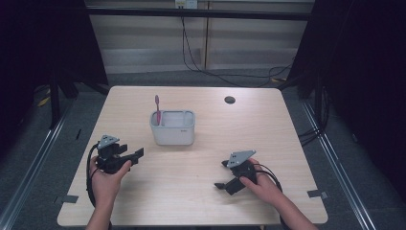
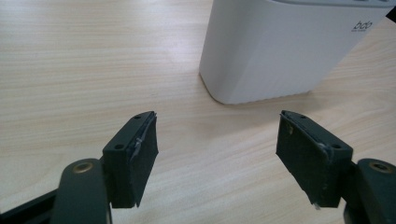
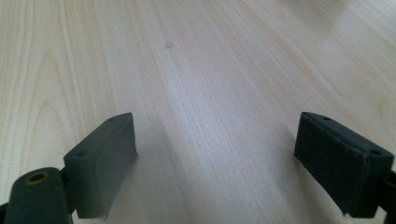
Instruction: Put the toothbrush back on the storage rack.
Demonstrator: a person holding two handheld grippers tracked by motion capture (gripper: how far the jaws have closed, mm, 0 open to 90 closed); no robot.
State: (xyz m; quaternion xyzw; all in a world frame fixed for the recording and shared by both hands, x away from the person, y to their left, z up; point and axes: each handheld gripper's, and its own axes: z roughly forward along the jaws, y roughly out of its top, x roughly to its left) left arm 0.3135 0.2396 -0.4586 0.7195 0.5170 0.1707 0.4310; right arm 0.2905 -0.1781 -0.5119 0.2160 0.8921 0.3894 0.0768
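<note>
A white rectangular holder [image 1: 173, 127] stands on the wooden table [image 1: 201, 196], with a pink toothbrush [image 1: 157, 109] upright in its left end. My left gripper [image 1: 136, 154] rests low at the table's left, pointing right toward the holder, open with nothing between its jaws. In the left gripper view the holder's [image 2: 280, 51] rounded corner lies just beyond the open gripper [image 2: 217, 154]. My right gripper [image 1: 222, 175] sits at the front right, pointing left, open and empty. The right gripper view has bare wood between its wide pads [image 3: 343, 163].
A dark round grommet hole [image 1: 230, 99] sits in the table near its far edge. Cables [image 1: 201, 62] hang behind the table. Black frame posts and floor rails flank both sides. Tape marks [image 1: 317, 194] lie at the table's front corners.
</note>
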